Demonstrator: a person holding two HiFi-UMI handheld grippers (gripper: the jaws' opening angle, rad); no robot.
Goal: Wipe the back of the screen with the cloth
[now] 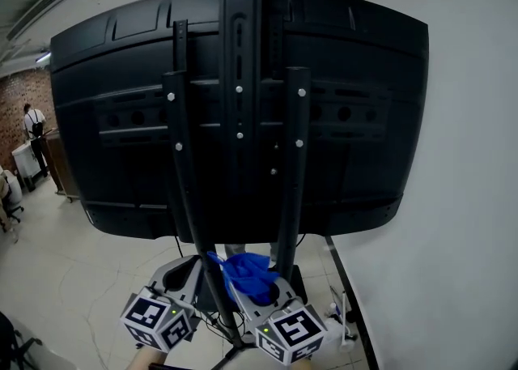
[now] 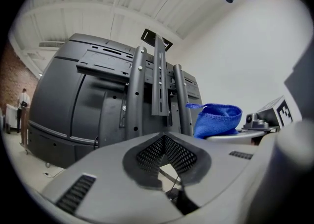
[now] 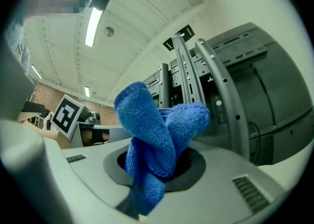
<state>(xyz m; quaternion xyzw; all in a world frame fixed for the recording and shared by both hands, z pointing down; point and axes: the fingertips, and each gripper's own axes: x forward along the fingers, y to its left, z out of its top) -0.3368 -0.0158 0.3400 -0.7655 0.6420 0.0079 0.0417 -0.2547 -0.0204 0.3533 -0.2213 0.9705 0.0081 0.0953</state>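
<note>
Rails (image 1: 296,166) cross screen (image 1: 105,133), cloth (image 1: 247,275) below.

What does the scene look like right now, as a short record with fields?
screen: black back faces the head camera, mounted on upright rails
cloth: blue, bunched, not touching the screen
right tool: shut on cloth, held low near the rails
left tool: shut, empty, beside the right tool
wiping: not yet begun

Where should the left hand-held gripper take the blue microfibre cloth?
The free upper folds of the blue microfibre cloth, from its left: they stand loose above the right hand-held gripper, which clamps the lower bunch. Open the shut left hand-held gripper first.
</note>
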